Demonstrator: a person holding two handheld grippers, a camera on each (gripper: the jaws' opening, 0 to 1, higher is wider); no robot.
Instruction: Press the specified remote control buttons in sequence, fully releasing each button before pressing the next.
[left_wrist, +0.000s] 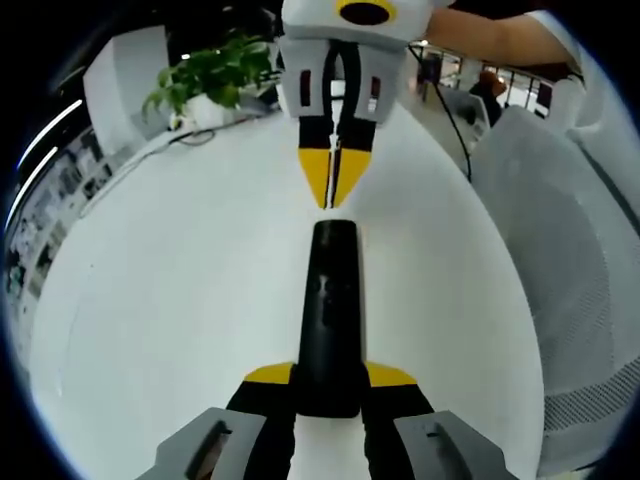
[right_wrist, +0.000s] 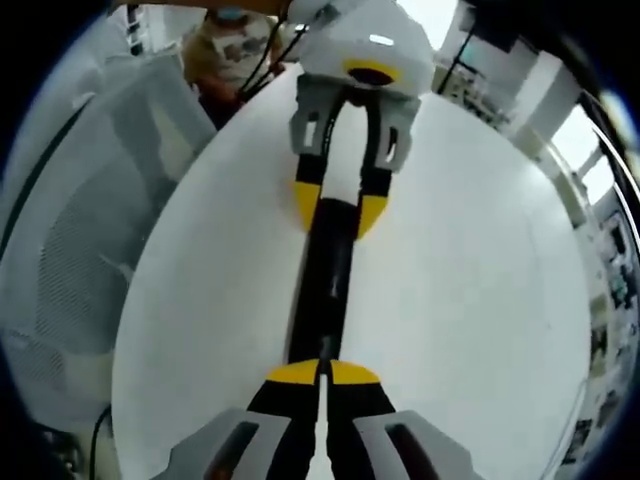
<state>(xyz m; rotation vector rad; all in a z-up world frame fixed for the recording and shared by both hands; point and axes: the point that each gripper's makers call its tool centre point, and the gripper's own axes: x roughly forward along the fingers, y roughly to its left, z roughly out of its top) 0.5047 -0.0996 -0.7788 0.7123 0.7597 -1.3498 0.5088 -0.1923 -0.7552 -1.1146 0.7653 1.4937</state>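
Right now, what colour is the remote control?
Black; the remote control shows best in the left gripper view.

Glossy black plastic remote (left_wrist: 331, 315), smooth matt white table (left_wrist: 180, 300) — mesh chair (left_wrist: 575, 270)

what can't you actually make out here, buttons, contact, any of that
- Remote: its buttons are too small and dark to tell apart in the left gripper view.
- Right gripper: whether its closed tips touch the remote's far end cannot be told.
- Remote's near end, right gripper view: hidden behind the closed yellow tips.
- Left gripper: the remote's held end is covered by its pads.
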